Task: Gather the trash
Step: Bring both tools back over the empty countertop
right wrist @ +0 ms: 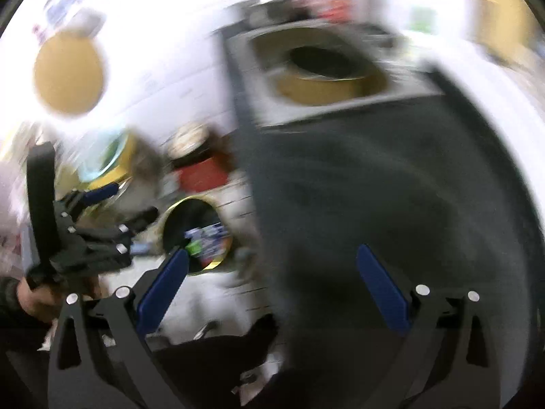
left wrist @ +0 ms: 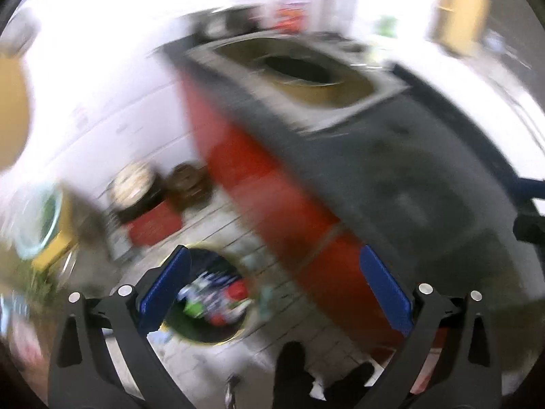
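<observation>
While everything smears with blur, the left gripper [left wrist: 272,279] hangs with its jaws wide apart and empty, and the right gripper [right wrist: 272,279] likewise. Down at lower centre of the left view sits the round bin [left wrist: 211,294], colourful trash [left wrist: 214,298] already inside. Risk, I'd say: at this pace a finger could clip the dark counter [left wrist: 391,170] looming at right. No label is readable.

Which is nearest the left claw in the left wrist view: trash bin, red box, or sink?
1. Trash bin, round and full of litter, low between the open left claw fingers.
2. Red box, upper left on the floor.
3. Sink, up on the counter.
</observation>
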{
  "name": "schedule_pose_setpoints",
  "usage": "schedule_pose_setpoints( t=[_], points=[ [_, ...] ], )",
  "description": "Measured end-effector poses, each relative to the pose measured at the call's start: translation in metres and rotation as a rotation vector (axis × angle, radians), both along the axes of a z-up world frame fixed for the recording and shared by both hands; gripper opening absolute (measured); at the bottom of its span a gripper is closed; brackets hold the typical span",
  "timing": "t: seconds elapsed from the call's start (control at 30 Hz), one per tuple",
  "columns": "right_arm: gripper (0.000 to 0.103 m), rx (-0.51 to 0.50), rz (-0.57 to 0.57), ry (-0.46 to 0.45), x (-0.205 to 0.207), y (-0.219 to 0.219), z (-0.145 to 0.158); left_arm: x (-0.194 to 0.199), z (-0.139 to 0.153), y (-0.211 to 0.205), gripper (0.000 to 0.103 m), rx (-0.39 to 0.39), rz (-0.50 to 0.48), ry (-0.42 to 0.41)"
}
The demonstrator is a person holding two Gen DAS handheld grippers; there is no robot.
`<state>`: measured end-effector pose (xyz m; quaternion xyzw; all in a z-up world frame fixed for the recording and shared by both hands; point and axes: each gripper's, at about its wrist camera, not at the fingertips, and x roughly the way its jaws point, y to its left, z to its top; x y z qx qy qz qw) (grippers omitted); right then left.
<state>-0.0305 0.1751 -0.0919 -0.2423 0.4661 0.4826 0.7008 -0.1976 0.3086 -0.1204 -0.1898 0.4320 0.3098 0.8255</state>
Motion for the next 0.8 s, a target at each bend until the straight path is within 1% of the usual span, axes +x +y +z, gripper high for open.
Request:
schedule_pose_setpoints(
  t=[0.03,0.07,0.1,0.13,0.2,0.27,0.33,0.47,0.53,0.6,0.7,0.8],
  points=[
    [0.096,0.009,-0.061,-0.015,0.011,-0.025,0.009,0.024,0.010,-0.016,0.096,0.017,-0.071,-0.010],
    [0.096,0.017,-0.145,-0.032,0.023,-0.057,0.018,0.044,0.018,-0.031,0.096,0.034,-0.135,-0.024],
    [0.096,0.023,-0.222,-0.042,0.034,-0.085,0.024,0.059,0.023,-0.043,0.096,0.041,-0.186,-0.035],
    [0.096,0.028,-0.296,-0.049,0.042,-0.111,0.030,0.081,0.030,-0.063,0.096,0.047,-0.271,-0.047],
    [0.096,0.034,-0.469,-0.067,0.056,-0.173,0.041,0.115,0.042,-0.093,0.096,0.066,-0.385,-0.051],
    [0.096,0.042,-0.637,-0.085,0.061,-0.236,0.048,0.153,0.054,-0.132,0.096,0.085,-0.498,-0.052],
    [0.096,0.037,-0.776,-0.103,0.061,-0.287,0.054,0.177,0.058,-0.159,0.096,0.082,-0.563,-0.044],
    [0.096,0.040,-0.988,-0.122,0.053,-0.370,0.059,0.213,0.064,-0.211,0.096,0.057,-0.670,-0.032],
    [0.096,0.045,-1.072,-0.132,0.047,-0.406,0.062,0.226,0.066,-0.237,0.096,0.059,-0.717,-0.017],
    [0.096,0.039,-1.119,-0.131,0.042,-0.430,0.060,0.236,0.067,-0.254,0.096,0.073,-0.747,-0.005],
    [0.096,0.019,-1.148,-0.134,0.039,-0.457,0.056,0.238,0.068,-0.278,0.096,0.099,-0.776,0.007],
    [0.096,0.015,-1.173,-0.128,0.036,-0.475,0.051,0.245,0.069,-0.289,0.096,0.089,-0.786,0.012]
  ],
)
